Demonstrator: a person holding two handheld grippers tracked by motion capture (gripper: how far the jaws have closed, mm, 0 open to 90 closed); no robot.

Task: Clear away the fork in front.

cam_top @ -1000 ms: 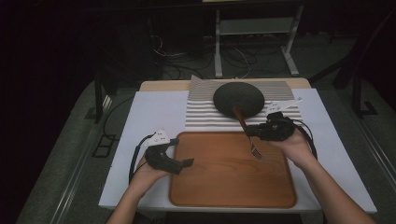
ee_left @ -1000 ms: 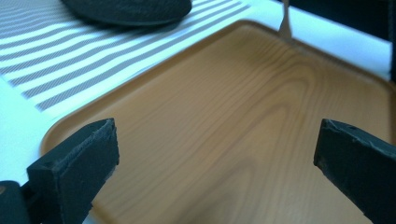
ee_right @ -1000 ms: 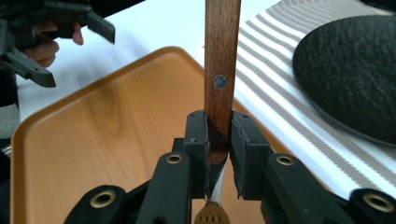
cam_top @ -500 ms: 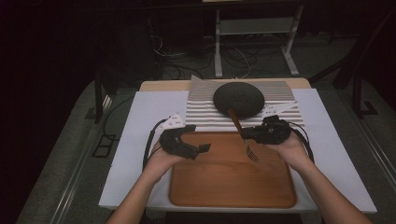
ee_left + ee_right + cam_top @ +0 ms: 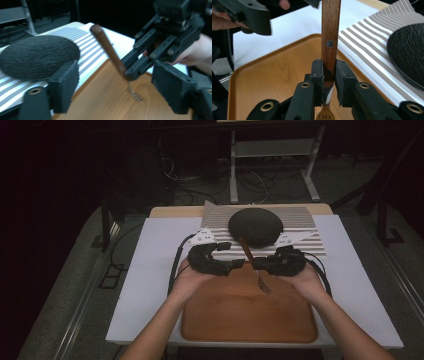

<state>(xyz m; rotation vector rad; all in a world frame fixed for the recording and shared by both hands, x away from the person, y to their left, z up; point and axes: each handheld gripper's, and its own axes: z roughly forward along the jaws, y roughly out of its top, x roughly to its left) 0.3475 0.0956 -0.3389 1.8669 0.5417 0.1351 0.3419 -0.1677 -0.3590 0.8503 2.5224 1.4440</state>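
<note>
A fork with a wooden handle (image 5: 246,249) and metal tines (image 5: 264,287) hangs tilted over the back edge of the wooden tray (image 5: 240,320). My right gripper (image 5: 259,264) is shut on the lower handle (image 5: 330,32), tines pointing down to the tray (image 5: 269,75). My left gripper (image 5: 233,255) is open, just left of the fork, its jaws spread wide on either side of the handle (image 5: 107,50) without touching it. In the left gripper view the right gripper (image 5: 133,71) pinches the fork above the tines (image 5: 137,96).
A dark round plate (image 5: 255,226) lies on a striped cloth (image 5: 300,227) just behind the tray. A white cover (image 5: 150,270) spreads over the table. Cables loop from both grippers. A metal stand (image 5: 272,150) is on the floor beyond.
My left gripper has travelled forward and to the right, from the tray's left edge up to the fork. The right gripper has shifted left with the fork.
</note>
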